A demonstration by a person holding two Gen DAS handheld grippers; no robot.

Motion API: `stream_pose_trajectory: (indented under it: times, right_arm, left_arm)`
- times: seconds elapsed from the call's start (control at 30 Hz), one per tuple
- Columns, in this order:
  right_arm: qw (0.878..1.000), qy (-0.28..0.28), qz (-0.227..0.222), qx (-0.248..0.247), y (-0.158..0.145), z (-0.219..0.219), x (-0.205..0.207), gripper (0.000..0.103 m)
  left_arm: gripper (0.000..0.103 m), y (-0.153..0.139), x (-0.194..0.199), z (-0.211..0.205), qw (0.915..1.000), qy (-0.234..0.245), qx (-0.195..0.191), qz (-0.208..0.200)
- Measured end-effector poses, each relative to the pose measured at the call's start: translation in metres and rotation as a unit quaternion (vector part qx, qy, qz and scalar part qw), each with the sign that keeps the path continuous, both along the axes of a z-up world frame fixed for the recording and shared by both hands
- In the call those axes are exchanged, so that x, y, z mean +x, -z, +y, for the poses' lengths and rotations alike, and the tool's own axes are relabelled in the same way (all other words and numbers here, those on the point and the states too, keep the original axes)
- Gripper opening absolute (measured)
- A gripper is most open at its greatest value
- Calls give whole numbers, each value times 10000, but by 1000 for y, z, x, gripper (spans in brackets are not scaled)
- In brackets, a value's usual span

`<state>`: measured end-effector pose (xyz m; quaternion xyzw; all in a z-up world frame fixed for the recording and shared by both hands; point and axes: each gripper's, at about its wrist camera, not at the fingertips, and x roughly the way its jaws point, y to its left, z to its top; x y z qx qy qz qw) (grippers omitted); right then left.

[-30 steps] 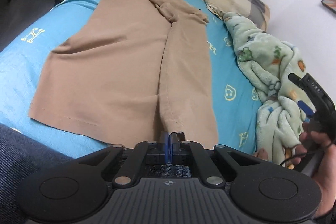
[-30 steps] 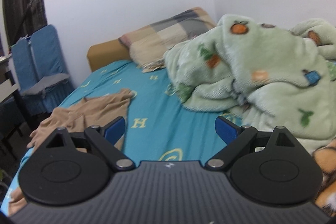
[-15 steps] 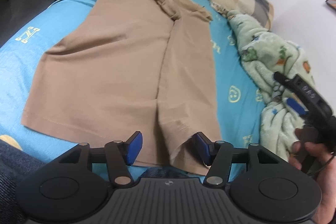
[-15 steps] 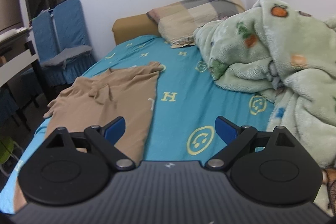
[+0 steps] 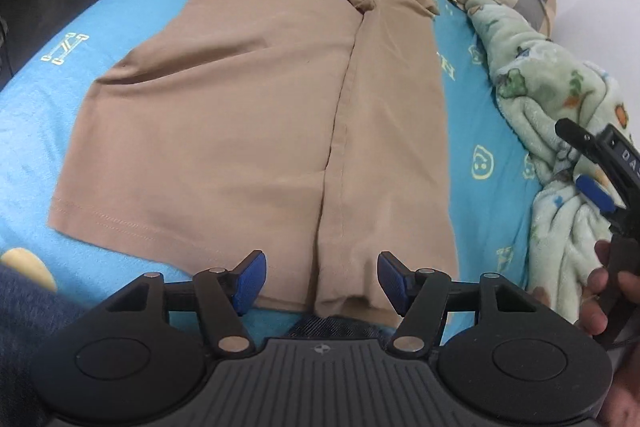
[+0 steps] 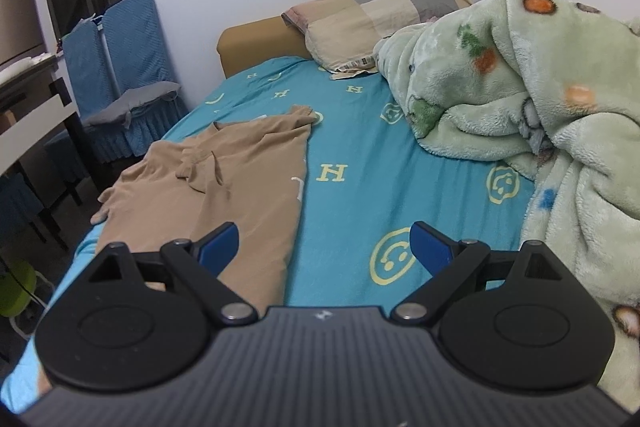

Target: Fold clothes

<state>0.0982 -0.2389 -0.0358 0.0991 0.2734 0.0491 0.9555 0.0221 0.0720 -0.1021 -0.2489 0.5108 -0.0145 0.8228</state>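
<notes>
- The tan shirt's [image 5: 256, 115] near hem ran under the left gripper's [image 5: 319, 281] body, and the bed's near edge was cut off
- The shirt lay flat on the blue sheet [image 5: 476, 131], its right side folded inward along a lengthwise crease (collar bunched at the far end)
- The left gripper's jaws had just been opening; a second ago they were pinched shut at the hem, now they stood apart, the hem between them unpressed
- The right gripper [image 6: 325, 245] hung open over the sheet beside the green blanket [image 6: 560, 99]
</notes>
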Motion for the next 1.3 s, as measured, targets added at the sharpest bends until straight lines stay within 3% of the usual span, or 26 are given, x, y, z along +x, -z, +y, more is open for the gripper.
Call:
stream_pose_trajectory:
  times: [0.17, 0.27, 0.43, 0.5, 0.6, 0.73, 0.93, 1.03, 1.3]
  right_arm:
    - [9989, -114, -95, 443, -21, 3, 23, 94]
    - [9986, -253, -214, 416, -26, 11, 47, 94]
    - [9994, -98, 62, 314, 11, 9, 89, 94]
    - [9989, 69, 437, 155, 34, 8, 104, 94]
    - [9953, 352, 807, 413, 58, -1, 120, 94]
    - [9929, 421, 1008, 461, 76, 2, 138, 94]
    - [9902, 425, 1232, 496, 90, 10, 151, 94]
    - [9915, 371, 1175, 407, 88, 14, 150, 94]
    - [9973, -162, 644, 310, 70, 32, 130, 94]
  left_arm:
    - [67, -19, 54, 5, 9996, -36, 252, -100]
    - [72, -30, 109, 1, 9977, -32, 561, -368]
    - [77, -21, 220, -15, 9911, -190, 946, -921]
    - [77, -10, 264, -25, 9852, -215, 1238, -1166]
    - [79, 13, 324, -42, 9696, -156, 1874, -1563]
    - [77, 46, 375, -48, 9562, -480, 2502, -1440]
    - [78, 50, 349, -28, 9417, -1030, 2829, -1502]
    - [81, 43, 333, -8, 9411, -1131, 2895, -1334]
    - [80, -7, 256, 22, 9534, -719, 2567, -1411]
